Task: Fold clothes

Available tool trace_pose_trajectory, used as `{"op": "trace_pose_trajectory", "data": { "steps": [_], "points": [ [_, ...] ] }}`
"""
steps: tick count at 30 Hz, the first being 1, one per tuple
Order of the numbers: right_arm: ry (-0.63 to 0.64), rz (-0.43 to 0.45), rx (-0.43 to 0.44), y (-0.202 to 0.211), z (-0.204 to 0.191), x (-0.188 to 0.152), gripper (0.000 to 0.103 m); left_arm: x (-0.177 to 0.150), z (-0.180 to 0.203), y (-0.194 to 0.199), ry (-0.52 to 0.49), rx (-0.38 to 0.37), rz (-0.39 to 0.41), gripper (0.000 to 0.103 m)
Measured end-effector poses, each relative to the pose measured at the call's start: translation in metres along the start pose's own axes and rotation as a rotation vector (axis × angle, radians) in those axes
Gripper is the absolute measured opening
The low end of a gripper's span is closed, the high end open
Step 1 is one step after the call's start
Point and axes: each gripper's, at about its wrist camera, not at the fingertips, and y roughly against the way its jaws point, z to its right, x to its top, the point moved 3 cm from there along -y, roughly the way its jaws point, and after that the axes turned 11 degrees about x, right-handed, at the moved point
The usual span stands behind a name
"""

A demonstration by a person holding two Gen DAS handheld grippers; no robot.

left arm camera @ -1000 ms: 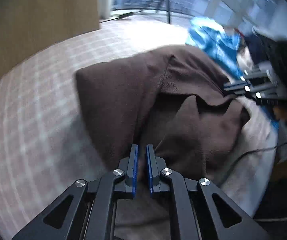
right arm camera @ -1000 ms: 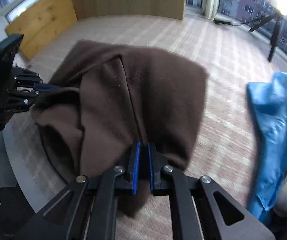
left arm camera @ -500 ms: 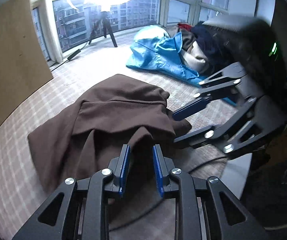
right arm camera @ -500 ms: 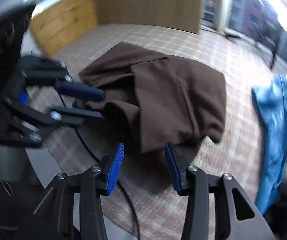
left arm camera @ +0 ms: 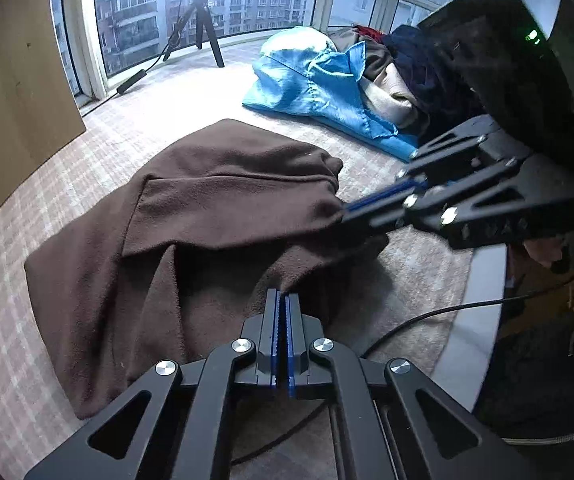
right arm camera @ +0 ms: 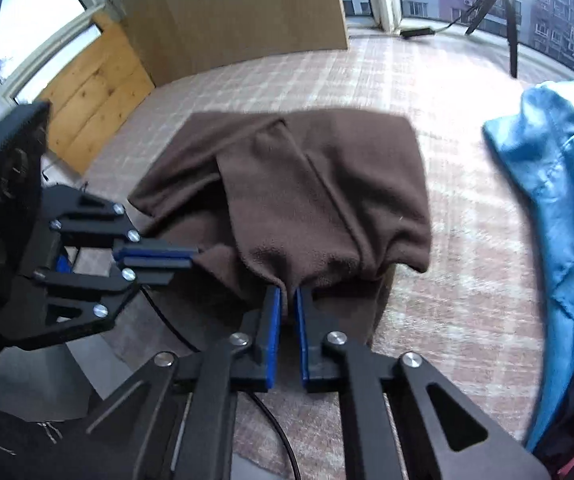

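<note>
one brown fleece garment (left arm camera: pixel 207 216), matte and napped, lies part-folded on the checked beige cloth (left arm camera: pixel 47 208) that covers the tabletop, near its front rim. in the left wrist view an upper layer is doubled back over a lower one, with a straight seamed edge running across the top flap and a rounded bulge at the flap's right end; deep creases run from the fold toward the near edge. in the right wrist view the same garment shows a squarish far edge lying flat, two long vertical folds down its middle, and a near hem gathered and lifted into puckers. left tongs (left arm camera: pixel 281 300): jaws closing, all but together, blue pads clamped on a small peak of the near hem. right tongs (right arm camera: pixel 289 300): jaws closing, narrow, a pinch of the brown hem caught between the blue pads and drawn upward. each pair of tongs shows in the other's view, gripping its own corner of the near edge. one blue garment (left arm camera: pixel 311 84), shiny and crumpled, lies well apart on the far right of the cloth, against a heap of mixed clothes (left arm camera: pixel 399 80). one black cable (left arm camera: pixel 427 316) crosses the tabletop's rim near the tongs. one tripod (left arm camera: pixel 203 24) stands by the window.
</note>
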Motion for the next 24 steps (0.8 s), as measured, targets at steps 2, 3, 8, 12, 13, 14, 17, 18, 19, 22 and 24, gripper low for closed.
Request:
{"op": "trace_pose_trajectory", "data": {
  "steps": [2,3,8,12,13,14,17,18,19,22,24],
  "points": [
    [0.001,0.008,-0.003,0.012,-0.002,-0.006,0.008,-0.007,0.006,-0.006,-0.01,-0.016,-0.033,0.002],
    [0.012,-0.023,-0.027,0.008,-0.001,-0.011,0.008,-0.011,0.009,-0.009,-0.013,-0.028,-0.052,0.002],
    [0.073,-0.128,-0.115,0.002,-0.003,-0.027,0.011,-0.014,0.0,0.019,0.04,-0.054,-0.065,0.003],
    [0.115,-0.008,-0.063,0.023,-0.021,-0.01,0.012,-0.009,-0.029,0.048,0.111,0.043,0.011,0.007],
    [0.115,0.02,-0.044,0.02,-0.024,-0.003,0.012,-0.008,-0.037,0.053,0.132,0.075,0.03,0.007],
    [0.106,0.032,-0.033,0.013,-0.023,0.004,0.012,-0.008,-0.046,0.051,0.167,0.093,0.04,0.006],
    [0.096,0.028,-0.02,-0.008,-0.02,0.008,0.012,-0.017,-0.061,0.02,0.253,0.067,-0.015,0.004],
    [0.107,0.001,-0.029,-0.011,-0.02,0.005,0.012,-0.026,-0.056,0.004,0.239,0.043,-0.074,0.004],
    [0.118,-0.027,-0.039,-0.013,-0.019,0.001,0.012,-0.035,-0.051,-0.006,0.217,0.035,-0.12,0.004],
    [0.15,-0.11,-0.068,-0.022,-0.017,-0.01,0.012,-0.048,-0.048,0.015,0.222,-0.031,-0.116,0.006],
    [0.145,-0.08,-0.048,-0.008,-0.022,-0.004,0.012,-0.052,-0.058,0.041,0.269,-0.028,-0.077,0.009]
  ]
}}
